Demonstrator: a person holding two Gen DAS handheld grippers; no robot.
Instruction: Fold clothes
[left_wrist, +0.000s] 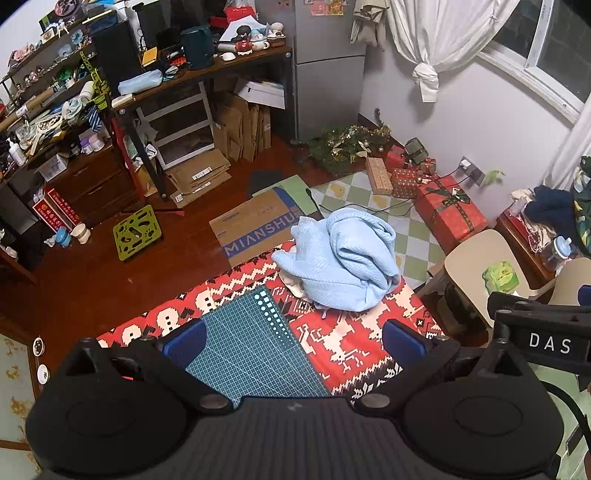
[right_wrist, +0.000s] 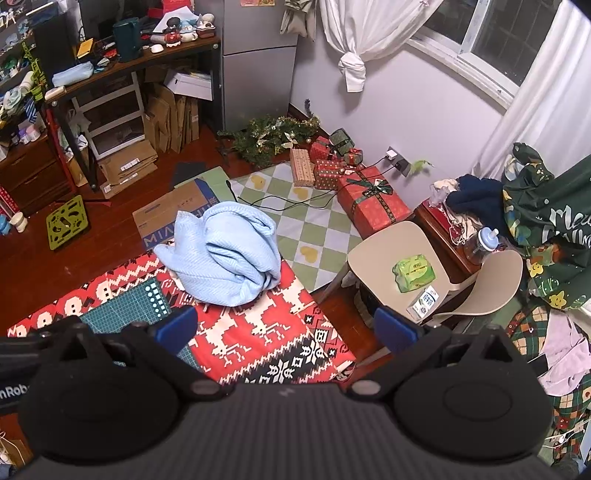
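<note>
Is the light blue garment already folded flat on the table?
No, the blue garment lies in a crumpled heap on the red patterned cloth.

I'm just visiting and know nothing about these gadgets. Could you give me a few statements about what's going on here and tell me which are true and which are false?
1. The light blue garment lies crumpled in a heap on the red patterned cloth. True.
2. The left gripper is clamped on the garment. False: its jaws are open and hold nothing.
3. The right gripper is open and holds nothing. True.
4. A green cutting mat lies on the red cloth. True.
5. The beige chair has nothing on its seat. False: a green packet and a small carton sit on it.
</note>
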